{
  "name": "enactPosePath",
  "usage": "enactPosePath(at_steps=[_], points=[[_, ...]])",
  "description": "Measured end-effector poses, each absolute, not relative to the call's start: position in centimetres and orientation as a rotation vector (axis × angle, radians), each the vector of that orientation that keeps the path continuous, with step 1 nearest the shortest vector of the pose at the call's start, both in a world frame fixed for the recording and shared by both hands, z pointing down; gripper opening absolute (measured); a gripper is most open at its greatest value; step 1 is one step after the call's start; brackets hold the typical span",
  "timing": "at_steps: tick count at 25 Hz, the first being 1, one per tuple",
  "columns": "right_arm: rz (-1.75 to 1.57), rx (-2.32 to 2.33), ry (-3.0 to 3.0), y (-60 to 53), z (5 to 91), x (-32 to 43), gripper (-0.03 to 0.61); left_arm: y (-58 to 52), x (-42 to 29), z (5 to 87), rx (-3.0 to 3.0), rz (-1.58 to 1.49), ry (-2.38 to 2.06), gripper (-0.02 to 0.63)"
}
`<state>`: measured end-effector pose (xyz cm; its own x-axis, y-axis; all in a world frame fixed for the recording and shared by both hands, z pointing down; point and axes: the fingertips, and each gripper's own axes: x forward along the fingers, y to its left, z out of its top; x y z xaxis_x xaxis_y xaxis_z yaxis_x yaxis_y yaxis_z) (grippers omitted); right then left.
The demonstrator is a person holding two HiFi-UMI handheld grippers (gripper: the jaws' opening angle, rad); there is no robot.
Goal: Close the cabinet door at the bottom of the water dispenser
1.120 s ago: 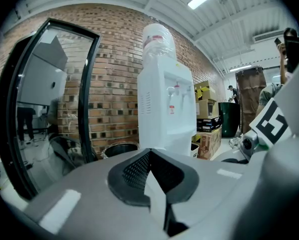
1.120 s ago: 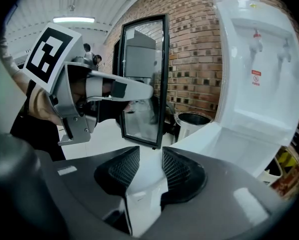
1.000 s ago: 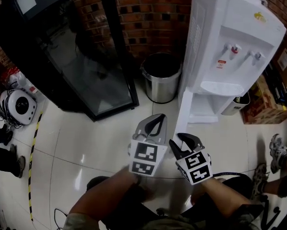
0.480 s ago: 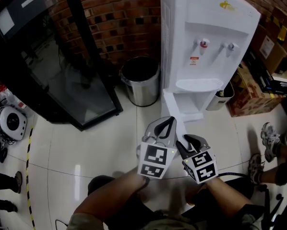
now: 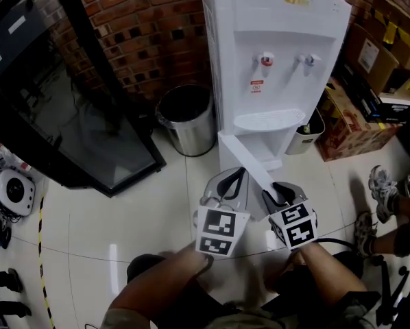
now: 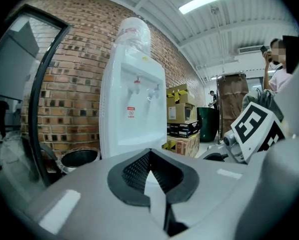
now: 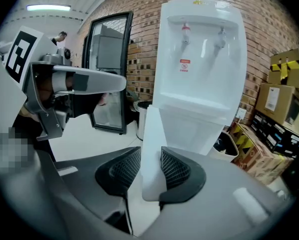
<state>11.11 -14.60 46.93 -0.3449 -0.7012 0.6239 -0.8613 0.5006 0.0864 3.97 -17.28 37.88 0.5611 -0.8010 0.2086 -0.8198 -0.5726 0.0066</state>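
Though swung open, door (image 5: pixel 238 155) looks white.

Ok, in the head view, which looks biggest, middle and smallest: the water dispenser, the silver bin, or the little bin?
1. water dispenser
2. silver bin
3. little bin, though the dispenser hides part of it, so its full size is unsure.

1. The water dispenser (image 5: pixel 280 53) looks to me like smooth white plastic with a soft sheen, and its cabinet door (image 5: pixel 245 162) is the same plain white plastic.
2. The bin (image 5: pixel 191 134) is brushed metal, shiny on its wall.
3. The brick wall (image 5: pixel 143 33) is rough and matt.
4. The floor (image 5: pixel 109 211) is glossy pale tile, and I see light glaring off it.
5. My left gripper (image 6: pixel 148 156) has a matt grey plastic shell. Its pads (image 6: pixel 134 171) are black with a fine mesh texture.
6. The boxes (image 5: pixel 359 125) are matt brown cardboard.
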Motion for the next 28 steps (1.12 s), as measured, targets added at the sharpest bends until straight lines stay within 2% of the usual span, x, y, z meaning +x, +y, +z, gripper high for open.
enactPosePath(at_steps=[23, 28], points=[[0.338, 1.397, -1.991, -19.9, 47.2, 16.9, 0.147, -20.3, 6.6, 39.5, 2.691, 0.274, -1.326, 0.0], [0.307, 1.48, -1.922, -22.1, 47.4, 19.0, 0.132, -21.2, 6.1, 39.8, 2.672, 0.266, -1.341, 0.0]])
